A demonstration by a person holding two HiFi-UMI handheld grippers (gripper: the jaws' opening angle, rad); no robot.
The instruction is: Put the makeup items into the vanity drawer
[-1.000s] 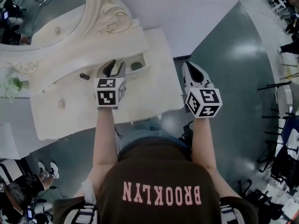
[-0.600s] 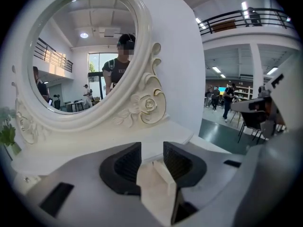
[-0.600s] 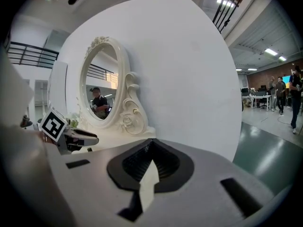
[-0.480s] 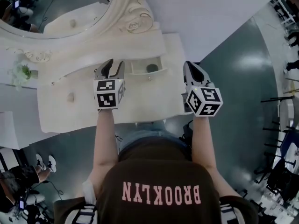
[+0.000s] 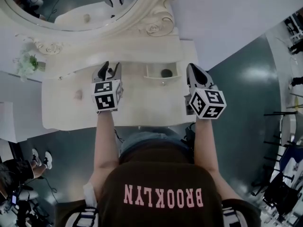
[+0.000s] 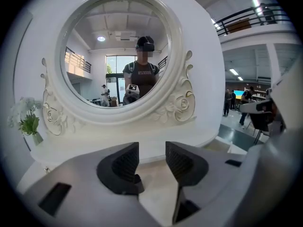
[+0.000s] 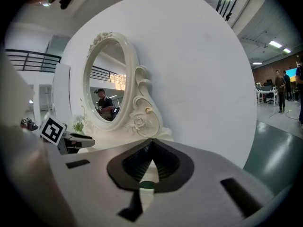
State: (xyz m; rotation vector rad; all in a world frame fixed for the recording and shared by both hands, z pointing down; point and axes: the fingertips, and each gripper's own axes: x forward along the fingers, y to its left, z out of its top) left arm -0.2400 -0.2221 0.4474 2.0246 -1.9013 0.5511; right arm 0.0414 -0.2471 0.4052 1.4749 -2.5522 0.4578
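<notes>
The head view is looking steeply down on the white vanity top (image 5: 142, 105). It alone is showing the drawer (image 5: 162, 80), which is standing pulled open at the far middle of the top with a dark round item (image 5: 166, 73) lying inside it. It is also showing a small pale item (image 5: 78, 94) sitting on the top, well to the left. In that view the left gripper (image 5: 110, 70) is hovering over the top, left of the drawer and apart from it, while the right gripper (image 5: 195, 73) is hanging over the table's right edge, beside the green floor (image 5: 246, 74). Neither gripper view is catching the drawer. The left gripper view is facing the oval mirror (image 6: 118, 56), where the person's reflection (image 6: 142, 77) is standing, with a plant (image 6: 27, 122) at the far left. Its fingers (image 6: 124, 163) are standing spread, with only bare table top between them. The right gripper view is seeing the mirror from the side, with the left gripper at its left. Its fingers (image 7: 165, 163) are pressing together at the tips, gripping nothing that can be made out. Compared with a second ago, the left gripper is sitting farther left of the drawer, which it was then almost touching, and its jaws have just been opening. The right gripper, then out over the floor, is now at the table's edge.
</notes>
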